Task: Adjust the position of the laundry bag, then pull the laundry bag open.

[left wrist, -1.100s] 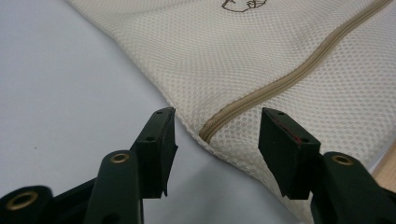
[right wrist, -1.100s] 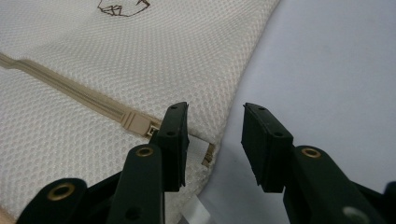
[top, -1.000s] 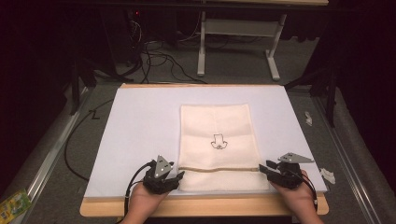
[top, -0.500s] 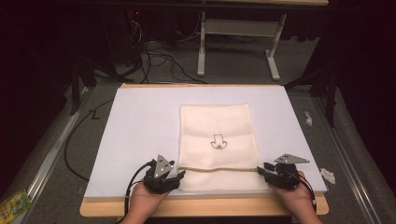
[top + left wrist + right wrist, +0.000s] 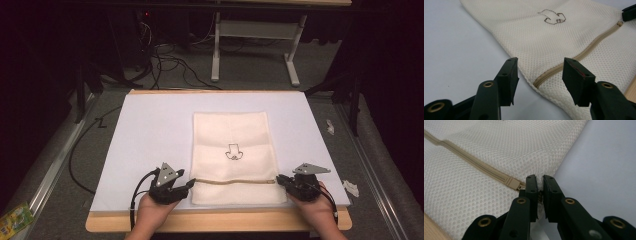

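1. Left gripper (image 5: 540, 75): jaws stand wide apart and hold nothing. They straddle the near-left edge of the mesh laundry bag (image 5: 564, 37), at the closed end of its zipper (image 5: 579, 53), without touching the fabric.
2. Right gripper (image 5: 539, 192): jaws are nearly closed, pinching the bag's right edge just beside the zipper slider (image 5: 514, 183). A sliver of mesh shows between the pads.
3. In the high view the left gripper (image 5: 186, 186) sits at the bag's lower-left side and the right gripper (image 5: 281, 181) at its lower-right side, each carried by a hand (image 5: 155, 212) entering from the bottom edge.
4. The bag (image 5: 231, 135) lies flat, centred on a white mat (image 5: 150, 130) covering a wooden table (image 5: 215, 222). The tan zipper (image 5: 232, 181) runs across the bag's near portion, from one gripper to the other.
5. A small dark outline emblem (image 5: 233, 152) is printed mid-bag, beyond the zipper.
6. Floor beyond the table: cables (image 5: 165, 55) and a white desk frame (image 5: 255, 35).
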A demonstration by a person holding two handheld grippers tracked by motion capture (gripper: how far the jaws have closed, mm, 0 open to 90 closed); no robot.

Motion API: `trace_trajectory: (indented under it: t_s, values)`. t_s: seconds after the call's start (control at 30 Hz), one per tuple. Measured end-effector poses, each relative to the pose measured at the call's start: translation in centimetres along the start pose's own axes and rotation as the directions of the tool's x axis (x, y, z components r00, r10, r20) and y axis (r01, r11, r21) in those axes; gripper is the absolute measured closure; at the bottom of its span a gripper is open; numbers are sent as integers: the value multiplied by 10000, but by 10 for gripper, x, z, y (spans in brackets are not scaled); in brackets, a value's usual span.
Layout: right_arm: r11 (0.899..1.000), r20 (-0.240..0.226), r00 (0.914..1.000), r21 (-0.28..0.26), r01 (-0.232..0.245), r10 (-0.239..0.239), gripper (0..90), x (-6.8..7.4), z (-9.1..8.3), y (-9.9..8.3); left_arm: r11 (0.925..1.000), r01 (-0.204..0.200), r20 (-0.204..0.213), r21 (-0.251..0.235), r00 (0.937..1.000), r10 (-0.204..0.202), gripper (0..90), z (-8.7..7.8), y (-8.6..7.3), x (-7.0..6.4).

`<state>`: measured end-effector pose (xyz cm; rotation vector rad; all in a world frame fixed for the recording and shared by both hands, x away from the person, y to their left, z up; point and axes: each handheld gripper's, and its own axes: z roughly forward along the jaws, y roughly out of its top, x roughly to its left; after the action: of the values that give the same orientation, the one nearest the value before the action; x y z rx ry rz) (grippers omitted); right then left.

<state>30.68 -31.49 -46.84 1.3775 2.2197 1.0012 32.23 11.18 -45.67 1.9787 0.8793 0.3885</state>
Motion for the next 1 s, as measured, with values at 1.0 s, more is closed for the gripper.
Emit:
trace_trajectory:
  t_s: [1.0]
  values:
    - [9871,-424,9976,-1530,476,-547,849,3,-23,13,9997,-120,3074,211,9516,49,507,73,46,-88]
